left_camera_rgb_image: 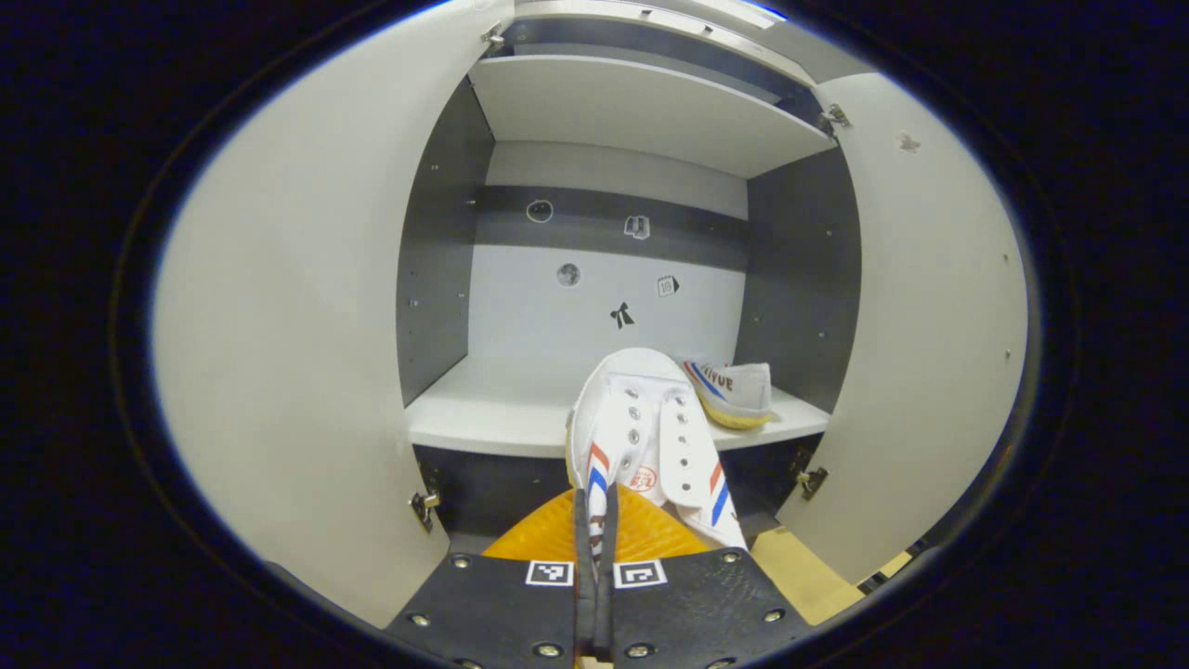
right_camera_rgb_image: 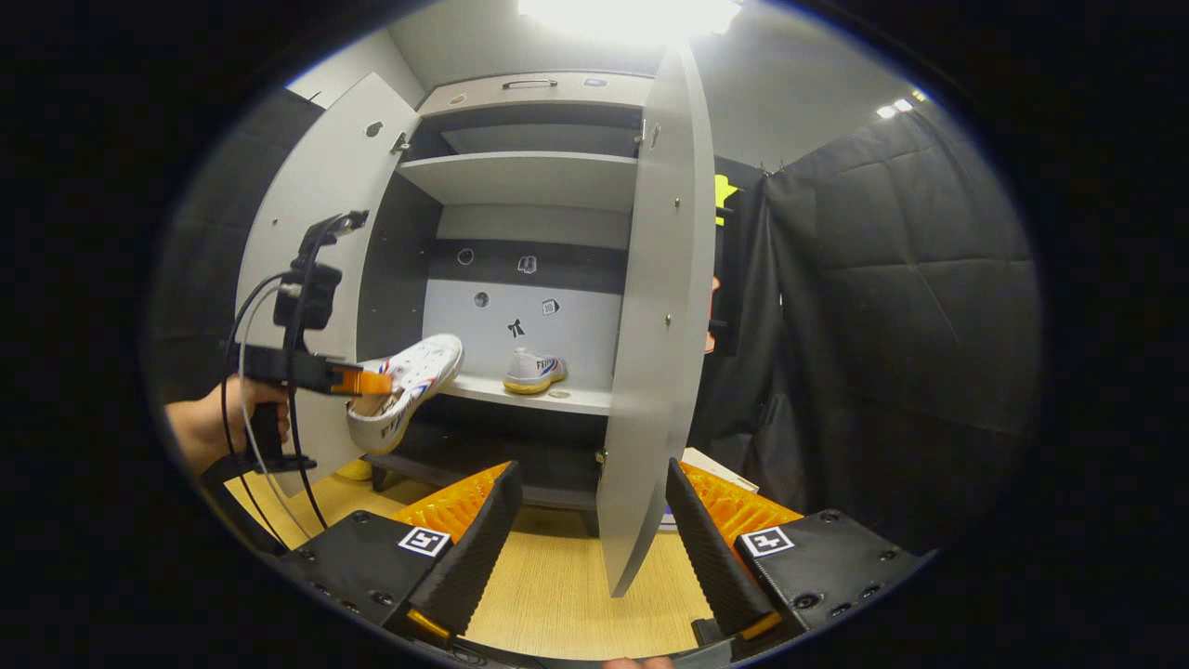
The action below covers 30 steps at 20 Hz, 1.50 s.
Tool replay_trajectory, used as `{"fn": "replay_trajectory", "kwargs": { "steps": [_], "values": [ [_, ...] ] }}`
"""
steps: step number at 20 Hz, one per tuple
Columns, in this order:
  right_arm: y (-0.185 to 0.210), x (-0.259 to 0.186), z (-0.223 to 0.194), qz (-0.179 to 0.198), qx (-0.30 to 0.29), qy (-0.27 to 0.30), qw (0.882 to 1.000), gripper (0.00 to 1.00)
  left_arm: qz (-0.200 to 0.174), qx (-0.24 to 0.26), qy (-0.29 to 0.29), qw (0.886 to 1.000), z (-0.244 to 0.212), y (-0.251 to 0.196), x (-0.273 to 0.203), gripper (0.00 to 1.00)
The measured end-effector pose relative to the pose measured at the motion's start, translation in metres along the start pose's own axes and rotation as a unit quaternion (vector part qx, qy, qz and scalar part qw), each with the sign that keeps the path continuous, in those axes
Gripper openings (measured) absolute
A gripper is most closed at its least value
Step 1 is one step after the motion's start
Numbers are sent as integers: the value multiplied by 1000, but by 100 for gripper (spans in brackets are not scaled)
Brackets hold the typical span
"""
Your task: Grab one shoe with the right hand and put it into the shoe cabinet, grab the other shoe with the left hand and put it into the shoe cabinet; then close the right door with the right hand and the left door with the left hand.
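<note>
a white canvas shoe (left_camera_rgb_image: 641, 446) with red and blue side stripes and metal eyelets is seen clamped at its heel collar between the fingers of the left gripper (left_camera_rgb_image: 594, 530), which are pressed nearly together on the thin fabric. the toe is pointed away from the fingers, up over the front edge of the pale, smooth shelf (left_camera_rgb_image: 492, 418). in the right gripper view the same shoe (right_camera_rgb_image: 409, 381) is held tilted, toe raised toward the shelf, with its pale rubber sole facing down, and the left gripper (right_camera_rgb_image: 358, 381) is gripped by a hand (right_camera_rgb_image: 209, 423) with cables looping beside it.

beyond the fingers and to their right, the second shoe (left_camera_rgb_image: 734, 390) is already set on the shelf, heel toward the camera, with a yellowish sole rim. small dark stickers are dotted over the matte grey back panel (left_camera_rgb_image: 594, 307).

the flat, light grey left door (left_camera_rgb_image: 297, 316) and right door (left_camera_rgb_image: 929, 316) are swung open on either side of the fingers, metal hinges showing.

the right gripper (right_camera_rgb_image: 590, 530) is held with its ribbed fingers spread wide apart and nothing between them but the edge of the right door (right_camera_rgb_image: 650, 353), standing just ahead over the wood-grain floor (right_camera_rgb_image: 557, 595). quilted black cloth (right_camera_rgb_image: 882, 325) is hung to the right.
</note>
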State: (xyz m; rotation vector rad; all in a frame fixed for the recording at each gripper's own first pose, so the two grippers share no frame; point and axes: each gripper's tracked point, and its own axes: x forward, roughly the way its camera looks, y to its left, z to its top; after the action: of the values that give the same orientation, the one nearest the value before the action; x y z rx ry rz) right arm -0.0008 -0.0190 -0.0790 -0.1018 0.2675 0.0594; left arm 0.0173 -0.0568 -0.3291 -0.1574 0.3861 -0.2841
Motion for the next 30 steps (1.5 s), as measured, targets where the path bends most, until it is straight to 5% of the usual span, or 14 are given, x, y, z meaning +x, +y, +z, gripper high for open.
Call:
{"fn": "replay_trajectory", "kwargs": {
  "steps": [9,22,24,28,30],
  "values": [
    [-7,-2,-16,-8,17,19,1000,97,20,-4,-36,999,-2,0,2,0],
    [-30,-2,-21,-32,12,33,999,98,45,-61,31,997,-5,-3,2,2],
    [-31,0,-15,-31,11,25,999,97,50,-57,-2,997,11,1,-2,8],
    [-36,2,-3,-26,20,11,999,98,44,-20,-35,998,27,-4,-17,95],
    [-39,1,9,-25,31,-7,999,97,35,13,-58,998,41,-13,-42,95]
  ]
}}
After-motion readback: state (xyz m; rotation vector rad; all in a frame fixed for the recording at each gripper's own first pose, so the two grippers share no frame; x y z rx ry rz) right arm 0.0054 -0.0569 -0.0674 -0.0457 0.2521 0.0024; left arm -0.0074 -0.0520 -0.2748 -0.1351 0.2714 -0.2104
